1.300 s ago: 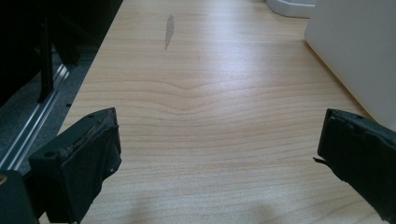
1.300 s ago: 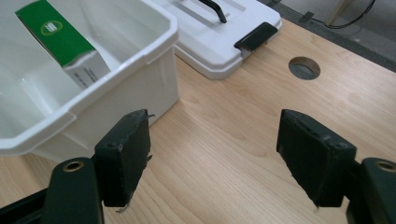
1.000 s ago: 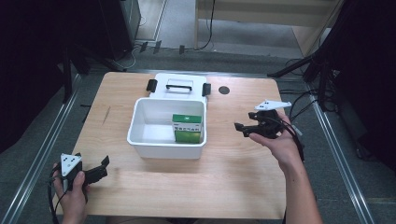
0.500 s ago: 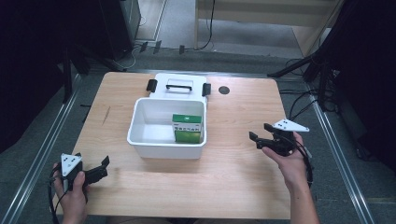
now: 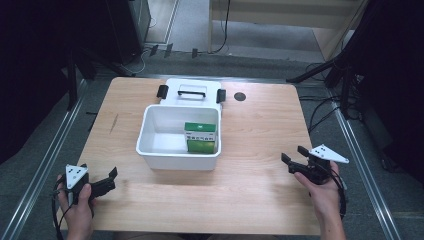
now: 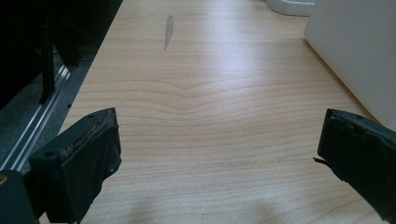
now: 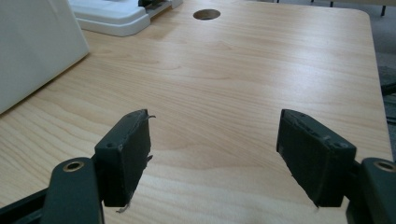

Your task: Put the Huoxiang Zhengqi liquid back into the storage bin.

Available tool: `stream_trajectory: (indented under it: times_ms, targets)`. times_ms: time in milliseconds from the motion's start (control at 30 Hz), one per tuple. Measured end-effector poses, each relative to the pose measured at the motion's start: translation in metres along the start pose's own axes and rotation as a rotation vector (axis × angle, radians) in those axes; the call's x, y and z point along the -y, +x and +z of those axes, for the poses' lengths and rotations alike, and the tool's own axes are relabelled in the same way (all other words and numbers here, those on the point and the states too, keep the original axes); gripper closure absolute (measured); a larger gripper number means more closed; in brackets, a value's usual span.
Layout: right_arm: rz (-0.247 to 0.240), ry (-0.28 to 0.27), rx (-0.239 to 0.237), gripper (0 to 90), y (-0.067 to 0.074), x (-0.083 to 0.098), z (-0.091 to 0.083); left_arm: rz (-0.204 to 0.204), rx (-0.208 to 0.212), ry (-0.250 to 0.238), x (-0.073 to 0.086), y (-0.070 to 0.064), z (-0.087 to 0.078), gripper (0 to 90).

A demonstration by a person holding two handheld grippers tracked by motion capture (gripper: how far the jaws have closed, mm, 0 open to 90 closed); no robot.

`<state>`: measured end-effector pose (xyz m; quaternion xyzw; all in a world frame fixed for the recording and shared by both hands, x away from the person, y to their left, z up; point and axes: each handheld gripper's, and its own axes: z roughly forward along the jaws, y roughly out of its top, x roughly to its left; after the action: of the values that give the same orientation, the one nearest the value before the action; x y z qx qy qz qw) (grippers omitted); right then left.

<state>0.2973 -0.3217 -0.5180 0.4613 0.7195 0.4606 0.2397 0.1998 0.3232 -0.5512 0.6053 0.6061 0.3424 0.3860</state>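
Your right gripper (image 5: 295, 160) and left gripper (image 5: 107, 181) both rest released and empty at the near corners, likely parked clear because the green box (image 5: 201, 137) already stands inside the bin (image 5: 150, 156), right side.

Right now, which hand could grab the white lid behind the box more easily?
Probably the right. The lid lies behind the white box, and the right gripper, open, has bare table leading toward it. The left gripper, also open, sits at the near left corner with the box nearer its path.
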Motion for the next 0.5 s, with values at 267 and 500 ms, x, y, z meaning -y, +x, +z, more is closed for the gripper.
stream_trajectory:
  times_ms: [267,500]
  targets:
    - [0.062,-0.046,0.020,22.1,-0.008,0.021,-0.016,0.001,-0.001,0.000,0.000,0.000,0.000,0.3]
    - [0.037,-0.039,0.035,15.4,-0.006,0.034,-0.030,0.001,-0.002,0.000,0.000,0.000,0.000,0.3]
